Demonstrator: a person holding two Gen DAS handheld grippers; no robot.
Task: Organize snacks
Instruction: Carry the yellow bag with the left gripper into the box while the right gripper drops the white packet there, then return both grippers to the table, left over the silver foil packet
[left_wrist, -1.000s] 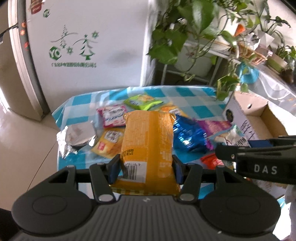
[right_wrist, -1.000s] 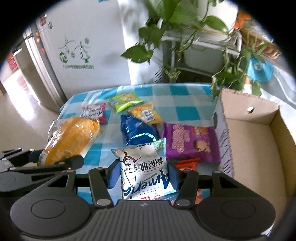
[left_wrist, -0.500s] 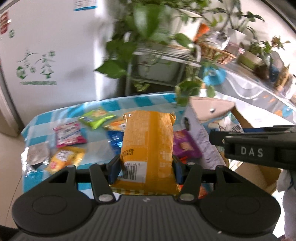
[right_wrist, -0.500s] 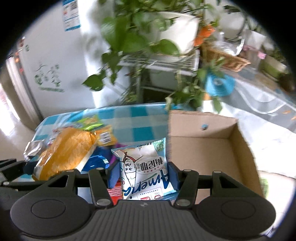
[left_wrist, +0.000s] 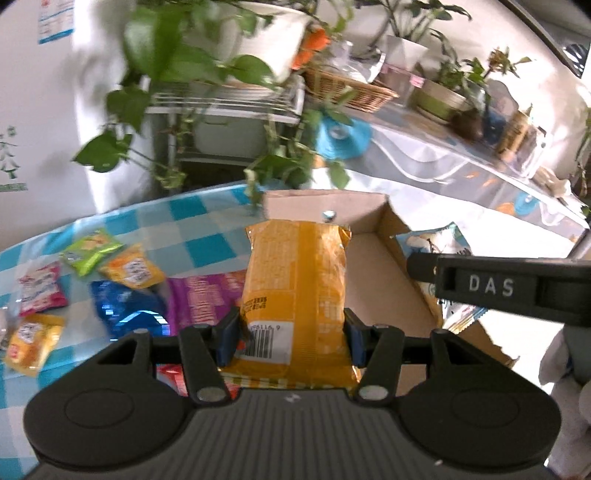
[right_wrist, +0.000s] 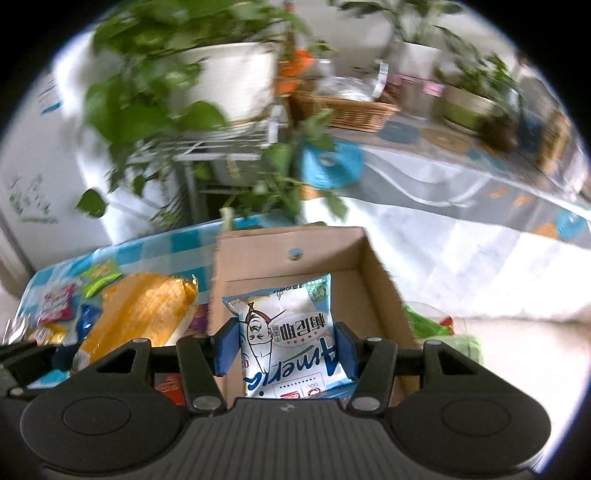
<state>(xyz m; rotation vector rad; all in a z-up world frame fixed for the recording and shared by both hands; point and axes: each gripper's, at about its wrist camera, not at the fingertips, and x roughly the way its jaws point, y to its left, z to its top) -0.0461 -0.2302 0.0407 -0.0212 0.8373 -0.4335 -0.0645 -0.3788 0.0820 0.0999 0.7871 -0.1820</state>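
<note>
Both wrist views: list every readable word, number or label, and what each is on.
"DAS": side of the right tool.
"Ameri…", upside down, then cut off: white bag in the right tool; its Chinese characters are inverted, unread.
"116 9": barcode label on the yellow bag; the rest is blurred.
Table packets, wall poster: too blurred.

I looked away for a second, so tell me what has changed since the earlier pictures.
Both grippers swung from over the tablecloth toward the cardboard box. The left gripper carried the yellow bag up to the box; the right gripper brought the white and blue bag over the box's inside. Both grips stayed shut. The loose packets stayed on the cloth.
</note>
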